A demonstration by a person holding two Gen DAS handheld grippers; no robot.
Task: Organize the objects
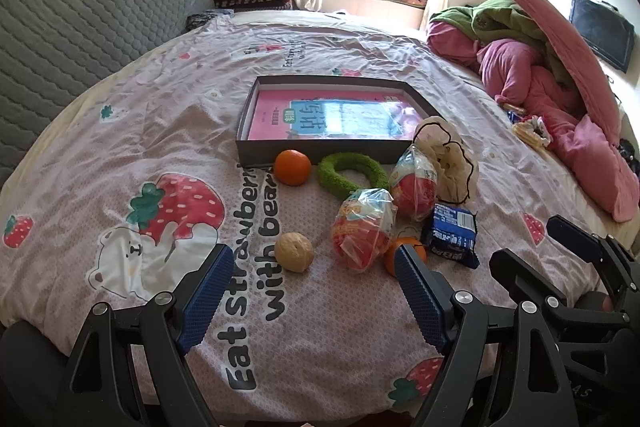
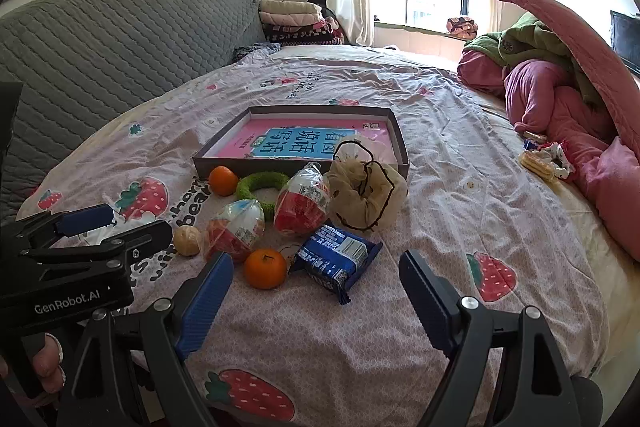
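On the strawberry bedsheet [image 1: 168, 155], both grippers, left gripper [image 1: 316, 291] and right gripper [image 2: 316, 291], are hovering spread and empty; likely starting, next closing on the walnut [image 1: 293, 251].

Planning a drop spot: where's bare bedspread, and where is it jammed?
Free: the bedspread right of the blue packet, and the stretch left of the walnut over the strawberry print. Crowded: in front of the box, the two oranges, green ring, two wrapped snacks and beige scrunchie lie close together.
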